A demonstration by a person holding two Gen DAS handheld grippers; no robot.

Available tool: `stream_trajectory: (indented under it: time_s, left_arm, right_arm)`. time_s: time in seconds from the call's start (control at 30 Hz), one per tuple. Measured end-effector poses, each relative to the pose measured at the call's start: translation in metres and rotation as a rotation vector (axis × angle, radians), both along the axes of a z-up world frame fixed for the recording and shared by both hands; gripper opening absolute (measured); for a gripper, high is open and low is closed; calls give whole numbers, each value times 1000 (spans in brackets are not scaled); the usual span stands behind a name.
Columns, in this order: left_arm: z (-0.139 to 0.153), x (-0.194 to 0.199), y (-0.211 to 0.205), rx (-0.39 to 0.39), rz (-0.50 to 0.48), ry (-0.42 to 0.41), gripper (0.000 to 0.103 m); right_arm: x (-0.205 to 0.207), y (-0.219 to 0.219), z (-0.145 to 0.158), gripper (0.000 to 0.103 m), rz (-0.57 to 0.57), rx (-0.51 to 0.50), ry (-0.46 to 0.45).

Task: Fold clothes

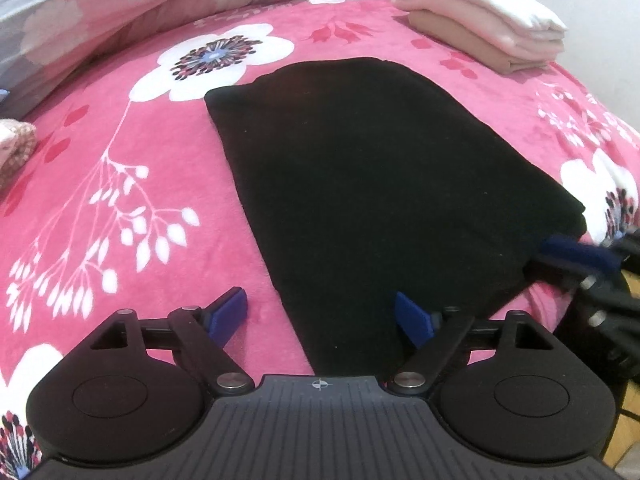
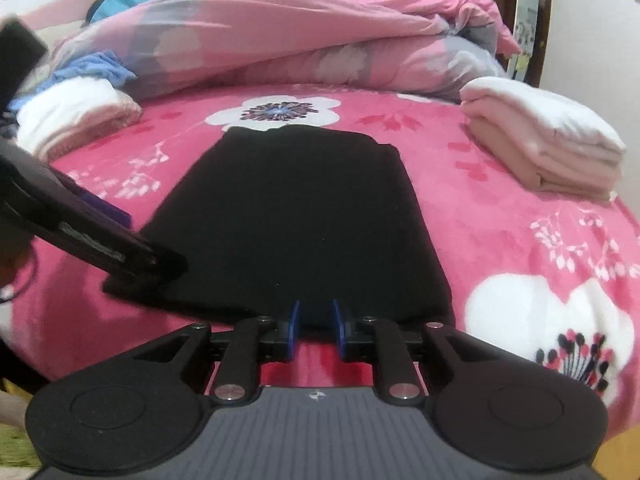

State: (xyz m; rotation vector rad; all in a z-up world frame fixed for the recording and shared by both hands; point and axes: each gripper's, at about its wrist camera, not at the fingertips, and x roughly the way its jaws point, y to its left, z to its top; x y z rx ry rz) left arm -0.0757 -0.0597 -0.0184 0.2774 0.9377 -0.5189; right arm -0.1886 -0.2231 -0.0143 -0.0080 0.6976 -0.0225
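1. The black garment lies flat on the bed's pink floral blanket, folded into a long panel with its near short edge towards the person and its far end towards the heaped duvet.
2. I judge it light, soft and limp: it should drape and sag wherever it is not supported, and the plush blanket may drag on it. What kind of garment it is cannot be told; no collar or sleeve shows.
3. The sensible hold looks to be the two near corners, so the near edge can be carried over onto the far end without the layers sliding apart.
4. The left gripper hangs over the near left corner with its jaws spread wide. One blue pad is over bare blanket, the other over the black cloth, and neither presses on anything.
5. The right gripper sits at the middle of the near edge, jaws drawn nearly together with a narrow gap. The black hem lies just at the tips; whether they pinch it cannot be told.
6. To the right, well apart from the garment, sits a stack of folded clothes, pale layers over a tan one; a pale bundle lies at far left.
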Motion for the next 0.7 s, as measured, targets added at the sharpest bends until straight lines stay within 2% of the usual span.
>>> stream_trajectory:
  time_s: [0.13, 0.23, 0.37, 0.53, 0.63, 0.7]
  left_arm:
    - [1, -2, -1, 13, 8, -13, 85]
    - [3, -3, 0, 21, 16, -16, 85]
    - [4, -2, 1, 32, 35, -18, 86]
    - [4, -2, 1, 44, 44, -27, 87]
    - [3, -2, 0, 50, 46, -30, 88]
    - [3, -2, -1, 54, 47, -33, 89]
  right_arm:
    - [6, -8, 16, 22, -40, 1, -67]
    - [18, -11, 15, 22, -65, -2, -83]
    - [28, -9, 11, 22, -41, 29, -97]
    - [37, -2, 2, 22, -8, 51, -96]
    - [41, -2, -11, 24, -7, 47, -52]
    - [36, -2, -15, 25, -4, 46, -57]
